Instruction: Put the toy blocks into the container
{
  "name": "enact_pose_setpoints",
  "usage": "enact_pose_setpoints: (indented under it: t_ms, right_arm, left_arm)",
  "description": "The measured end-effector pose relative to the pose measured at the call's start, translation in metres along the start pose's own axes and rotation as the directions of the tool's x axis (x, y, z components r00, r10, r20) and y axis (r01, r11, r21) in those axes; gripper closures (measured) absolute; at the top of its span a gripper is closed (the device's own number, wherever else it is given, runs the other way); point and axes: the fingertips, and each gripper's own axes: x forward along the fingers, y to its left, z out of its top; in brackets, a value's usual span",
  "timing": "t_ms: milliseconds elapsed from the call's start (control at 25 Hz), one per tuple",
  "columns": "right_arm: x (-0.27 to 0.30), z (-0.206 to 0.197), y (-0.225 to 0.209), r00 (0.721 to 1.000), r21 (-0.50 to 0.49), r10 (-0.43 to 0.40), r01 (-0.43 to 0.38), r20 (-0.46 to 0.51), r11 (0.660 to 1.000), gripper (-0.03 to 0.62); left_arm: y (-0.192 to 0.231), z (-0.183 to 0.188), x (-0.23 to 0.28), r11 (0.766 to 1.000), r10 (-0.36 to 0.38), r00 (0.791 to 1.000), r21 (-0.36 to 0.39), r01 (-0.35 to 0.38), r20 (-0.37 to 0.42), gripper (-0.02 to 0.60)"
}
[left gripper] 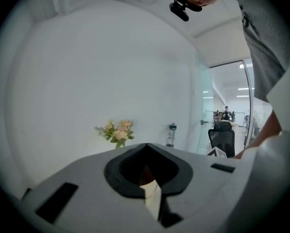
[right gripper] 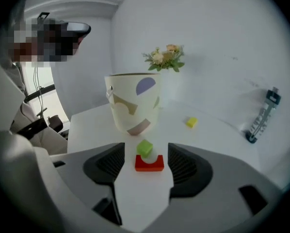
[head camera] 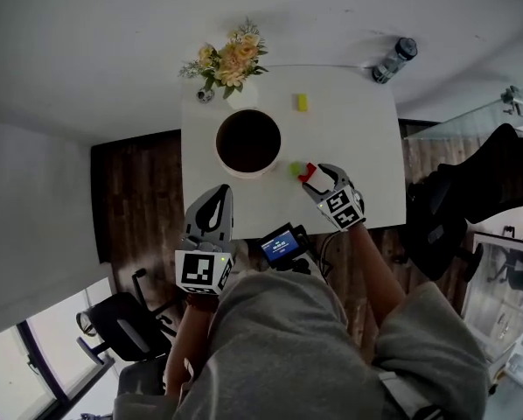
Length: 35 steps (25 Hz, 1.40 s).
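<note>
a person stands over a white worktop with a two-jaw tool in each hand. the right tool is open and low over the worktop, one jaw on each side of a red block; the pads stand clear of it, so nothing is gripped yet. the red block is a small arch lying with its notch facing away from the tool. a green block sits just past it, right at the notch, though whether the two touch is hard to tell. ahead of the tool and slightly left stands the container, a pale patterned cup, open at the top. a yellow block lies farther ahead to the right, well apart from the others. the left tool is closed and empty, held back near the worktop's near edge. the step in hand looks like picking up the red block. to do it well, the jaws should be centred so both pads meet the block's flat ends together. the tips should stop short of the green block, so it is not nudged away or pinched. once the grip is firm, a straight lift should clear the container's rim before the block is let go inside.
</note>
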Motion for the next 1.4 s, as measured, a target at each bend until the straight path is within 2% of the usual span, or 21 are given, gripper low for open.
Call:
enact_pose_setpoints:
  t_ms: [280,480,640,760,960,1120,1400]
  right_arm:
    - [0.031,-0.033,-0.009,0.991,0.067,0.033,-0.024,-0.131,0.997,0.307]
    - [0.044,-0.039,-0.002,0.986,0.102,0.061,-0.046,-0.153,0.994,0.307]
    - [0.049,-0.037,-0.008,0.987,0.103,0.028,-0.012,-0.16,0.995,0.307]
    - [0.05,-0.037,-0.008,0.985,0.064,0.031,-0.02,-0.172,0.998,0.307]
    - [0.05,-0.041,-0.003,0.977,-0.034,0.086,-0.094,-0.193,0.995,0.293]
    - [0.05,-0.039,-0.004,0.969,-0.157,0.094,-0.131,-0.227,0.979,0.293]
    - [0.056,-0.038,-0.005,0.963,-0.242,0.088,-0.151,-0.254,0.959,0.29]
  left_arm:
    - [0.022,-0.004,0.021,1.0,0.008,1.0,-0.006,-0.008,-0.013,0.575]
    - [0.03,-0.003,0.027,1.0,-0.003,1.0,0.0,0.003,-0.026,0.575]
    - [0.032,-0.001,0.031,1.0,-0.013,1.0,0.009,0.013,-0.026,0.575]
    - [0.033,-0.002,0.031,1.0,-0.016,0.999,0.008,0.016,-0.03,0.575]
    - [0.033,-0.005,0.031,1.0,-0.01,0.999,-0.001,0.01,-0.038,0.575]
    - [0.036,-0.01,0.029,1.0,0.003,0.999,-0.002,-0.003,-0.046,0.575]
    - [0.037,-0.009,0.028,1.0,0.011,0.999,-0.017,-0.012,-0.045,0.575]
